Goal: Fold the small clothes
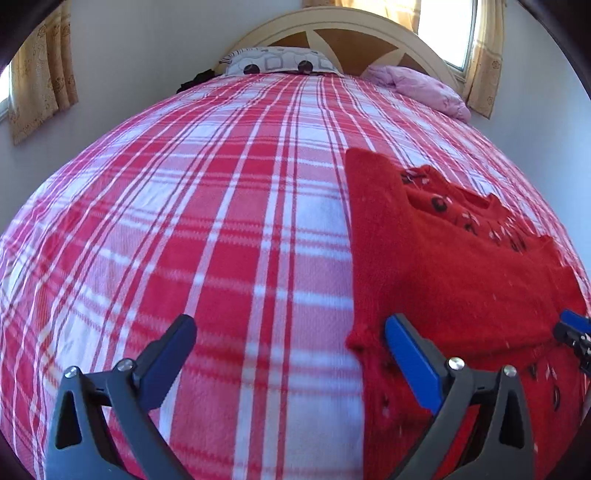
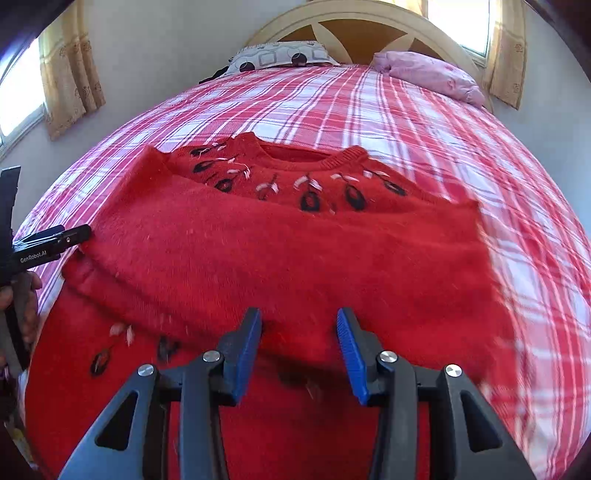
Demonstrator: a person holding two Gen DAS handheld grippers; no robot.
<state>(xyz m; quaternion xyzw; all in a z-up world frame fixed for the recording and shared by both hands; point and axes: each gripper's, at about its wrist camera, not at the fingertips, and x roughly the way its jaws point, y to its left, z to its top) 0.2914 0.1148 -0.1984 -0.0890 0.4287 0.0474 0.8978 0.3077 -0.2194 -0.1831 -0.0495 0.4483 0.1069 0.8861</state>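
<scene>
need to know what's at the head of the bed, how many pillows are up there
2: a grey patterned pillow left of centre against the headboard, and a pink one at the right corner. A dark item beside the grey pillow can't be identified.

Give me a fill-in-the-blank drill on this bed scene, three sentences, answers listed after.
1. The sweater lying on the plaid bedspread is coloured ____.
2. Both the left gripper and the right gripper have their jaws ____.
3. Against the headboard, beside the patterned pillow, lies a crumpled cloth coloured ____.

Missing words: red; open; pink
</scene>
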